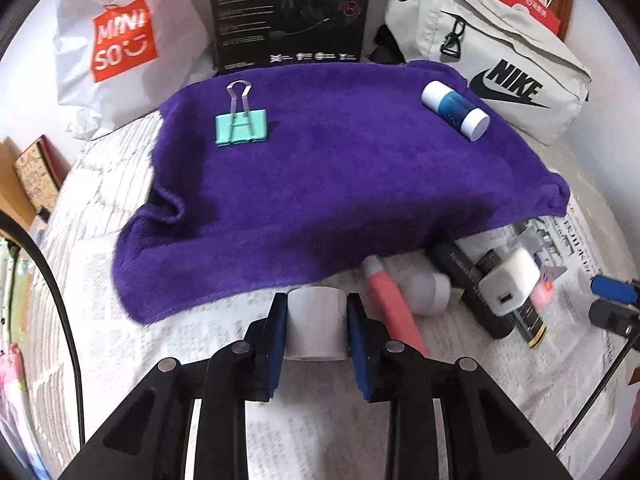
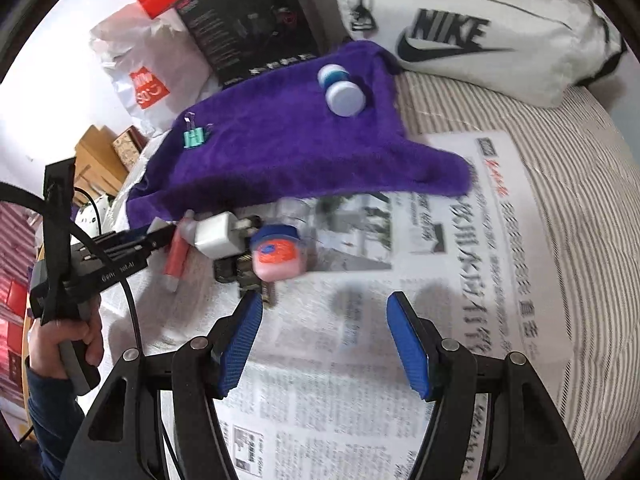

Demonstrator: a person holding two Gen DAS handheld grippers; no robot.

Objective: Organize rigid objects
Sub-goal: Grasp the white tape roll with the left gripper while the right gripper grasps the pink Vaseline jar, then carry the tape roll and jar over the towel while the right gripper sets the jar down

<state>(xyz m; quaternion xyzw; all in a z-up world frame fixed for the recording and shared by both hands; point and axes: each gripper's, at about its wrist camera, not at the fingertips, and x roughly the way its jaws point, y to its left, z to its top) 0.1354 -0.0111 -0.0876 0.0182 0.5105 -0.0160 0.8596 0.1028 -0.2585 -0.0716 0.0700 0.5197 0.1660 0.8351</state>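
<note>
- Your left gripper (image 1: 317,322) has its jaws closed on a small white cylinder (image 1: 317,320), both blue pads pressed against its sides, just short of the near edge of the purple towel (image 1: 320,168).
- Your right gripper (image 2: 325,344) holds nothing — its jaws stand wide apart above bare newspaper (image 2: 460,260), with open room ahead and to the right.
- Just right of the held cylinder lie a pink tube (image 1: 394,308) and a white jar (image 1: 430,294); beyond them a white charger (image 1: 512,284) rests on dark tubes (image 1: 480,300).
- On the towel, a mint binder clip (image 1: 241,122) sits far left and a blue-and-white bottle (image 1: 455,110) far right, well apart, with bare towel between them.
- From the right wrist you also see a blue-lidded pink jar (image 2: 277,254) beside the charger — blurred — and your left hand (image 2: 64,344) on its handle.
- Only the left wrist shows the grip itself.
</note>
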